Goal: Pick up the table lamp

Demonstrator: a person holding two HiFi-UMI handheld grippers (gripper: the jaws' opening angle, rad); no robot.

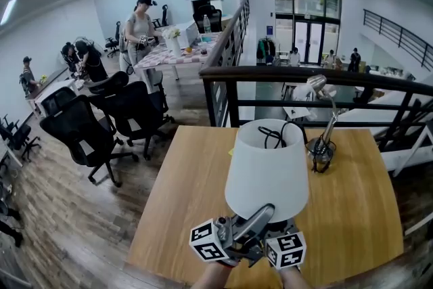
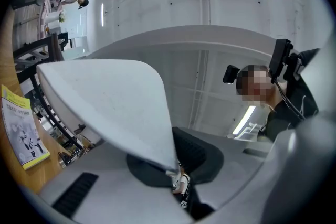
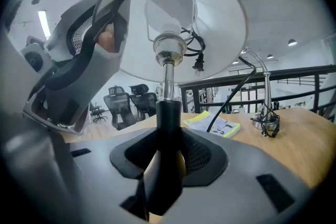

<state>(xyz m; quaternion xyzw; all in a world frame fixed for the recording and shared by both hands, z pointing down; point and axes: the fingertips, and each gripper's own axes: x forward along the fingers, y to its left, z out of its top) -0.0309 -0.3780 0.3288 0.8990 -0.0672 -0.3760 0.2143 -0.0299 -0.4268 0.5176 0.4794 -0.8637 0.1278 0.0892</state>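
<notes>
**Lamp Held at Two Points, Apparently Clear of the Table**

Nearest the head camera, the two grippers sat side by side at the bottom edge of the view, both reaching in under the table lamp [image 1: 266, 166]. The left gripper [image 2: 177, 176] was clenched on the lower rim of the shade [image 2: 105, 107], with the thin white edge running straight down into its closed jaws. The right gripper [image 3: 164, 136] was clamped around the black stem [image 3: 168, 113], which stood upright between its pads.

The grasp therefore looked complete. The lamp hung over the near middle of the wooden table [image 1: 365, 213]. Its base was hidden in every view, so whether it had fully left the surface could only be judged, but the tabletop lying well below it in the right gripper view suggested that it had. What seemed to remain was carrying it clear and keeping it steady.

The lamp itself had a plain white tapered shade, open at the top. Underneath was a chrome socket [image 3: 168, 49] on a slim metal neck. Its black cord [image 3: 195, 55] was coiled inside the shade with the plug dangling, so nothing tied it to the table. A silver desk lamp [image 1: 323, 139] stood well apart, at the table's far edge by the railing [image 1: 223, 98].
</notes>
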